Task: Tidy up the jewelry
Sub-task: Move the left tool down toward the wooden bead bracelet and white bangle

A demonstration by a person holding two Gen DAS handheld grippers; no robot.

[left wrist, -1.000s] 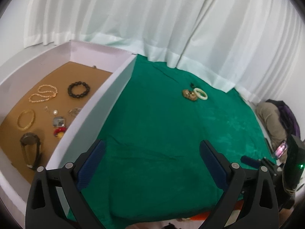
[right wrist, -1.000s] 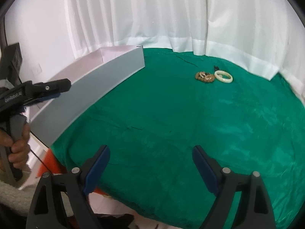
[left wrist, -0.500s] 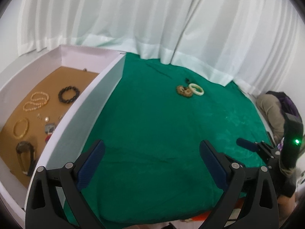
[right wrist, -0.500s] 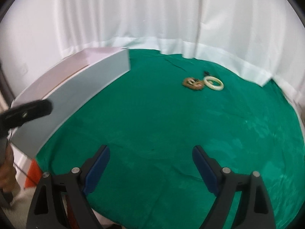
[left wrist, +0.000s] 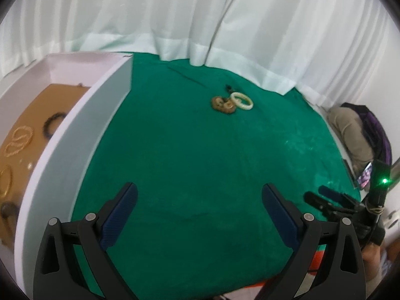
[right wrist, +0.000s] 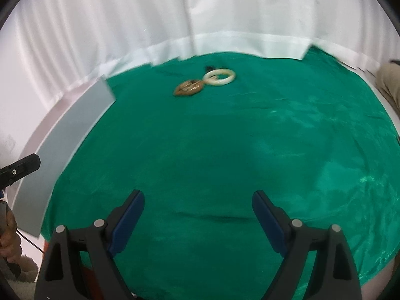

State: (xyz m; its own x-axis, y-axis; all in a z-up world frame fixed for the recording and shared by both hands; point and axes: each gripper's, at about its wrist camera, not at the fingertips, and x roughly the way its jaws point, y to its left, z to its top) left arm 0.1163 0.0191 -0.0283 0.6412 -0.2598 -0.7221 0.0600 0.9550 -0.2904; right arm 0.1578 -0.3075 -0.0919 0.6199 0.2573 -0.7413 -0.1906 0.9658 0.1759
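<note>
A white bangle (left wrist: 241, 100) (right wrist: 220, 76) and a brown beaded bracelet (left wrist: 222, 103) (right wrist: 188, 88) lie touching on the green cloth (left wrist: 200, 162) at the far side. A white box (left wrist: 72, 135) with a brown floor stands at the left; it holds gold bracelets (left wrist: 18, 141), a black bead bracelet (left wrist: 52, 122) and other partly hidden pieces. My left gripper (left wrist: 199, 200) is open and empty over the near cloth. My right gripper (right wrist: 198, 206) is open and empty, also near, far from the jewelry.
White curtains (left wrist: 200, 20) hang behind the table. A bag and clothing (left wrist: 357, 130) lie at the right. The box wall (right wrist: 65, 145) borders the cloth on the left. The other gripper shows at each view's edge (left wrist: 350, 207) (right wrist: 20, 170).
Both grippers have swung right and forward; the bangle and bracelet now sit nearer the view centres. The box has slid toward the left edge. Both stay open.
</note>
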